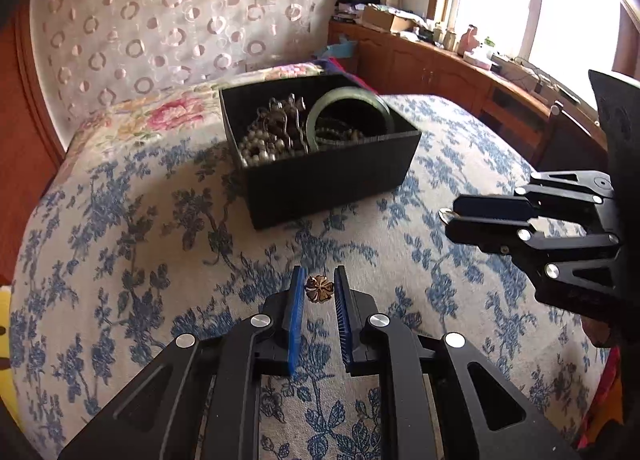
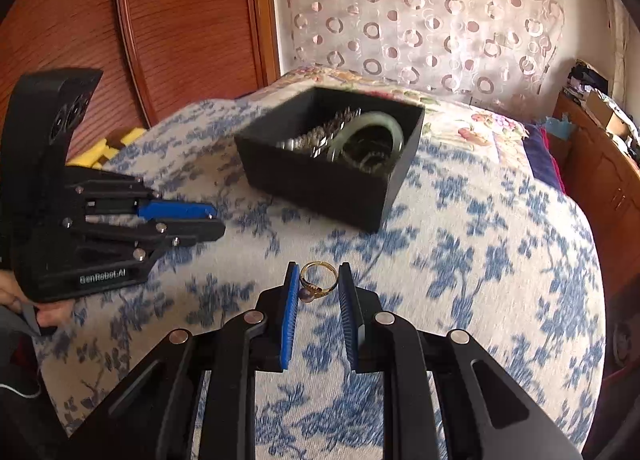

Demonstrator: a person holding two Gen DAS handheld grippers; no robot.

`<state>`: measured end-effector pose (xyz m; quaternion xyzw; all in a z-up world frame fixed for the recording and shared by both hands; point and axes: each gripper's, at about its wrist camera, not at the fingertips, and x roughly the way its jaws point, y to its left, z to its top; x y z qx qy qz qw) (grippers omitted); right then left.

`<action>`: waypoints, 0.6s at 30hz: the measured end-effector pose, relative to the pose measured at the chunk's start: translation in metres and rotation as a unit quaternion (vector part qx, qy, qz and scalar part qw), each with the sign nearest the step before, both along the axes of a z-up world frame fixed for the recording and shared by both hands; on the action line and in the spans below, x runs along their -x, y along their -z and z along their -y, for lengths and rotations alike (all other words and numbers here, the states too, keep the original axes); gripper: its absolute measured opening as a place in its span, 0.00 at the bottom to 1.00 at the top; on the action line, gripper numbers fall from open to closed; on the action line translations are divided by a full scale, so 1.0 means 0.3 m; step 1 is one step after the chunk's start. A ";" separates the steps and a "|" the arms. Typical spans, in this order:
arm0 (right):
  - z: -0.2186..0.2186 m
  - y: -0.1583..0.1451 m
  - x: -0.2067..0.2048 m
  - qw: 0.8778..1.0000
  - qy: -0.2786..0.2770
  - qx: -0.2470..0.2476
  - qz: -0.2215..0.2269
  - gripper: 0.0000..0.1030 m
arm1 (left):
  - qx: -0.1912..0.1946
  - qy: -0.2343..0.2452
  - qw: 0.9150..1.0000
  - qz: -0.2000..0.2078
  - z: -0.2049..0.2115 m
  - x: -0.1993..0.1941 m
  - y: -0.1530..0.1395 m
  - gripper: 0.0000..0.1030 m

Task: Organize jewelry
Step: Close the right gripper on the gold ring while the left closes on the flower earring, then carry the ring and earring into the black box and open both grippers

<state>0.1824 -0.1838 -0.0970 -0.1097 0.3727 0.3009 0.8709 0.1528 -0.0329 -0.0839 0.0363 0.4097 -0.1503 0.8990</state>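
Motion blur smears the black box (image 2: 328, 176) and its contents at 12 o'clock in the right wrist view. The box wall hides the lower jewelry (image 1: 276, 132). The right gripper (image 1: 450, 216) runs off at 3 o'clock.

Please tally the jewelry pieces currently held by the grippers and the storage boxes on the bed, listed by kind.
Flower-shaped gold pieces: 1, the flower charm between the left gripper fingers.
Gold rings: 1, the pearl ring in the right gripper.
Black boxes: 1, the black box, holding a green bangle and beaded pieces too tangled to count.
Total: 3
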 end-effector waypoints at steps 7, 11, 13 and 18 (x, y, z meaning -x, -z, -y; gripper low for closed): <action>0.001 -0.085 -0.086 0.999 0.009 -0.043 0.009 0.21 | 0.004 -0.013 1.000 0.024 -0.017 -0.048 -0.078 0.14; -0.008 -0.112 -0.138 0.998 0.013 -0.054 0.018 0.21 | 0.005 -0.018 0.999 0.038 -0.025 -0.081 -0.123 0.14; -0.022 -0.120 -0.157 0.999 0.012 -0.047 0.023 0.21 | 0.004 -0.020 0.999 0.041 -0.026 -0.094 -0.136 0.14; -0.058 -0.130 -0.201 0.999 0.015 -0.027 0.038 0.22 | 0.004 -0.024 0.999 0.048 -0.020 -0.140 -0.160 0.14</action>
